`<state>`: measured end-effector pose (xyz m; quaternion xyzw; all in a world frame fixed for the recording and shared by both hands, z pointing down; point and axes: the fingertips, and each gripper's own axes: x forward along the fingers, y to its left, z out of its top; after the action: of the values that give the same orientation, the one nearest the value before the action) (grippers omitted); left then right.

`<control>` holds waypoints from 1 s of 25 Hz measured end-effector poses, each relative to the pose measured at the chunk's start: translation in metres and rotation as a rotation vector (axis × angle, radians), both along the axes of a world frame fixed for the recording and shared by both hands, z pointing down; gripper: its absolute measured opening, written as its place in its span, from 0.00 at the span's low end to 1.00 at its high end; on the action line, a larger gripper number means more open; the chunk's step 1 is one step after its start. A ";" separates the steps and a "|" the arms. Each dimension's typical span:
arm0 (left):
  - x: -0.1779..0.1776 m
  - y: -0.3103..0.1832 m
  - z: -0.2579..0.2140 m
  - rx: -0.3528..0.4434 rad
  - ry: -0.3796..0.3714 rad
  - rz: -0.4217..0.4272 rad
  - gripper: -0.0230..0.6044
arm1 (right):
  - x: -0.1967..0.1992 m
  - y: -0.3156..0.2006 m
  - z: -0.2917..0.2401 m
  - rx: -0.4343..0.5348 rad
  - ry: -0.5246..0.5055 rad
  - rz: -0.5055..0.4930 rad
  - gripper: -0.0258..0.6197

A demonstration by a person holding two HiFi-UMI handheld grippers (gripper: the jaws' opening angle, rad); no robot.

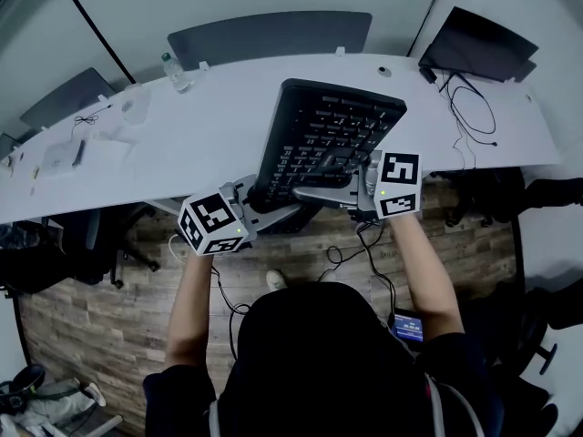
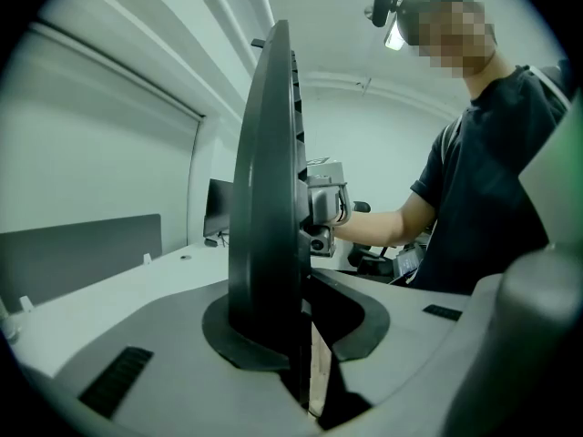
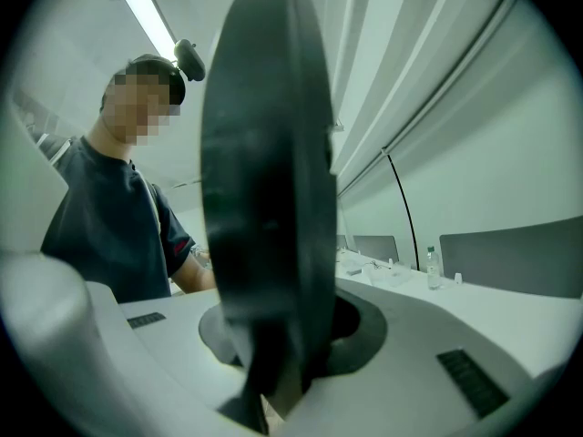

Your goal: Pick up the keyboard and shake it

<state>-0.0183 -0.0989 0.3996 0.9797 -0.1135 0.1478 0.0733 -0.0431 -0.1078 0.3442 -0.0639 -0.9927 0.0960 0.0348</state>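
A black keyboard [image 1: 328,139] is held up off the white table [image 1: 182,144], tilted with its keys facing the head view. My left gripper [image 1: 260,198] is shut on its near left corner. My right gripper [image 1: 360,185] is shut on its near right edge. In the left gripper view the keyboard [image 2: 269,198] stands edge-on between the jaws of the left gripper [image 2: 305,353], which clamp it. The right gripper [image 2: 323,203] shows on its far side. In the right gripper view the keyboard [image 3: 269,198] fills the gap of the right gripper [image 3: 273,371].
A closed black laptop [image 1: 478,44] with cables [image 1: 474,107] lies at the table's far right. A water bottle [image 1: 175,73] and small white items [image 1: 64,153] sit at the far left. Grey chair backs [image 1: 269,36] stand behind the table. Wooden floor lies below.
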 end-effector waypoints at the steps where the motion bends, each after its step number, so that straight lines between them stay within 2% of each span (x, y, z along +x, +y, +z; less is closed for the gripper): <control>1: 0.000 0.000 0.000 0.000 0.000 0.001 0.18 | 0.000 0.000 0.000 0.000 -0.003 -0.004 0.18; 8: 0.000 -0.002 0.004 -0.014 0.012 -0.003 0.17 | 0.000 -0.002 0.004 0.017 0.018 -0.008 0.23; 14: -0.001 -0.010 0.010 0.018 -0.056 -0.054 0.17 | 0.005 -0.014 0.013 -0.004 0.054 0.040 0.30; 21: -0.021 -0.028 0.015 0.042 -0.117 -0.174 0.17 | 0.019 -0.039 0.023 0.081 0.135 0.197 0.32; 25: -0.016 -0.032 0.017 0.104 -0.188 -0.219 0.17 | 0.031 -0.044 0.029 0.082 0.143 0.252 0.33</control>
<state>-0.0341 -0.1306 0.4163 0.9458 -0.2336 0.2241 0.0271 -0.0118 -0.1521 0.3734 0.0696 -0.9910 0.0631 0.0956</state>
